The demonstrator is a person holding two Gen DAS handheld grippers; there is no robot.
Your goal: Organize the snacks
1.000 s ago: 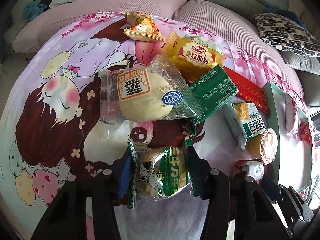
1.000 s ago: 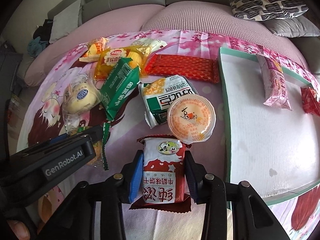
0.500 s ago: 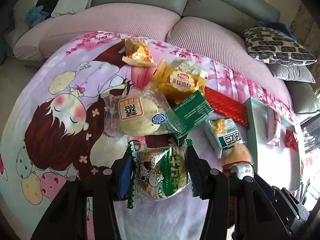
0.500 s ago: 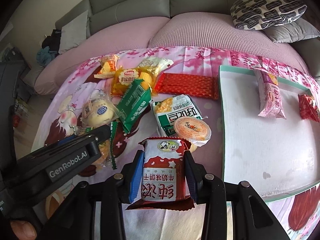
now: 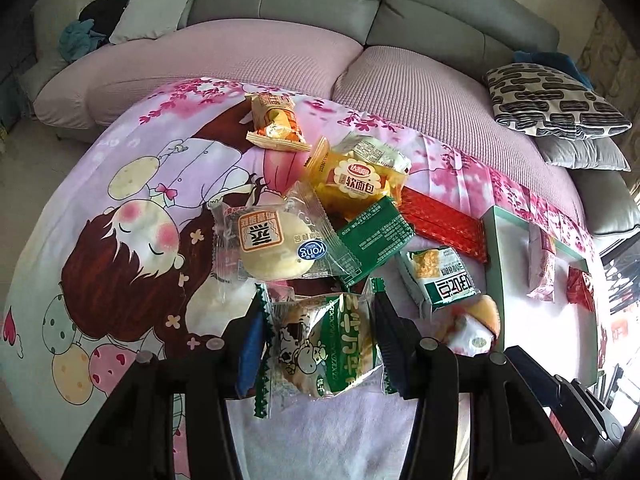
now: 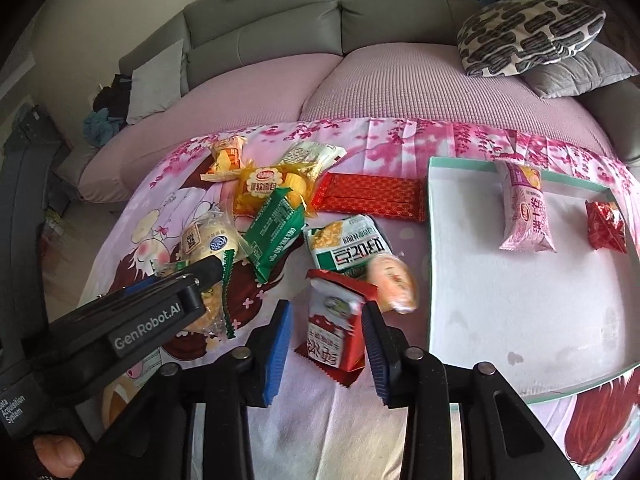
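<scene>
The left gripper [image 5: 318,346] jaws clamp a green-and-clear biscuit packet [image 5: 320,346]; the right gripper [image 6: 326,330] jaws pinch a red-and-white cracker packet [image 6: 334,326], tilted. Beyond, loose snacks [image 6: 276,228] crowd the cartoon blanket [image 5: 132,208] beside a white tray [image 6: 516,304].

Counting, relative to the tray [image 6: 436,280]: two packets are lying inside it, pink [image 6: 527,208] and red [image 6: 606,230]. Nine snacks are showing outside, left of it. Two grippers [image 5: 318,340] [image 6: 326,338] are each holding one.
</scene>
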